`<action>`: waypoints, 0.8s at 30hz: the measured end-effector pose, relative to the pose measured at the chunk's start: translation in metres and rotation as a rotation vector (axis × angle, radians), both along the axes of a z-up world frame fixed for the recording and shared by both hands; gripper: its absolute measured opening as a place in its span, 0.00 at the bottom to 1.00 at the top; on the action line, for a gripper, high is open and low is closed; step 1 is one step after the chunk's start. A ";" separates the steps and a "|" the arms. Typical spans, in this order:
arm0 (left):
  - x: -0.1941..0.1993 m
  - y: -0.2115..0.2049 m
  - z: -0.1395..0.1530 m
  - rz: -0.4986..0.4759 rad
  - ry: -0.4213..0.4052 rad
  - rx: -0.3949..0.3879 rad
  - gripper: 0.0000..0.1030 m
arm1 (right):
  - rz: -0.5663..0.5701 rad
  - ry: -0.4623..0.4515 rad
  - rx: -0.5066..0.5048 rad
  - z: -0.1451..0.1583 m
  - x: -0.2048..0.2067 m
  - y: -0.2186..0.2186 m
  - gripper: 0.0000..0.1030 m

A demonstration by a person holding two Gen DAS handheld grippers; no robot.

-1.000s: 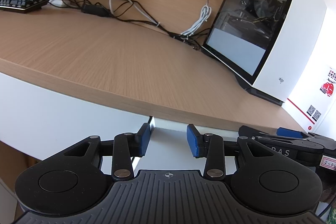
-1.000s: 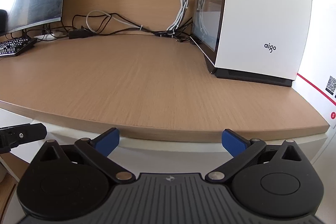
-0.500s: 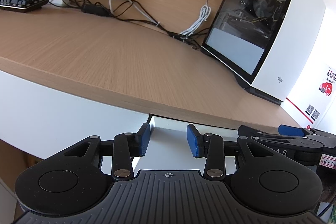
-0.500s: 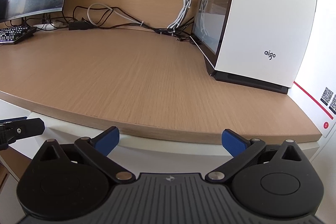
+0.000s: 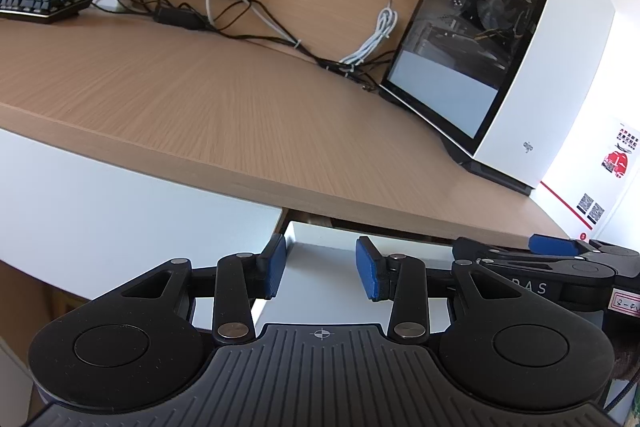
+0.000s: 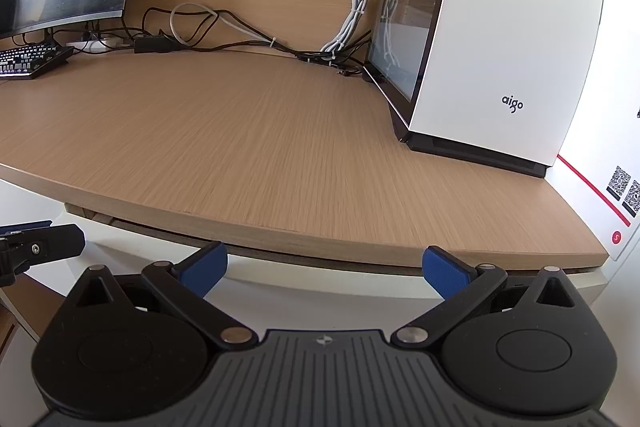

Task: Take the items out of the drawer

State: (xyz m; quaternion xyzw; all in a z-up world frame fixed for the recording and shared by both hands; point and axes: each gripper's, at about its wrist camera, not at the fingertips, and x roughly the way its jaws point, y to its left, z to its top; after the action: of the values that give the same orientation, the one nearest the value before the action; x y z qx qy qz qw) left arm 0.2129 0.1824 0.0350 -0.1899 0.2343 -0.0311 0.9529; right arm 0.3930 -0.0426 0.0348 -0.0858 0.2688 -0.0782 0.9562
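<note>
White drawer front (image 5: 332, 247) sits slightly ajar under the wooden counter (image 5: 200, 115), between the half-open left claw (image 5: 321, 273); right claw (image 6: 324, 269) gapes empty. Next: pull wider.

White drawer (image 5: 320, 247) under the wooden desktop edge, pulled out slightly: front panel standing proud of the neighbouring white panel, a narrow dark gap showing above its top edge. Flat, plain front, no handle visible. Contents hidden from both views. Same white front (image 6: 320, 287) seen below the desktop lip.
</note>
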 end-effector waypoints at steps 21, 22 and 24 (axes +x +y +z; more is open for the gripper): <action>-0.021 0.001 0.009 0.042 -0.035 0.047 0.39 | -0.043 0.212 0.210 0.018 0.036 -0.065 1.00; -0.022 -0.001 0.015 0.039 -0.050 0.064 0.39 | -0.036 0.228 0.210 0.019 0.037 -0.067 1.00; -0.018 -0.010 0.029 0.001 -0.062 0.099 0.39 | -0.029 0.246 0.200 0.019 0.037 -0.071 1.00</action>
State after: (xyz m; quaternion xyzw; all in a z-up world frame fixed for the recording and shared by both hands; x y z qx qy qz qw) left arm 0.1947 0.1725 0.0635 -0.1418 0.2060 -0.0250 0.9679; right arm 0.4302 -0.1134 0.0534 0.0049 0.3917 -0.0539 0.9185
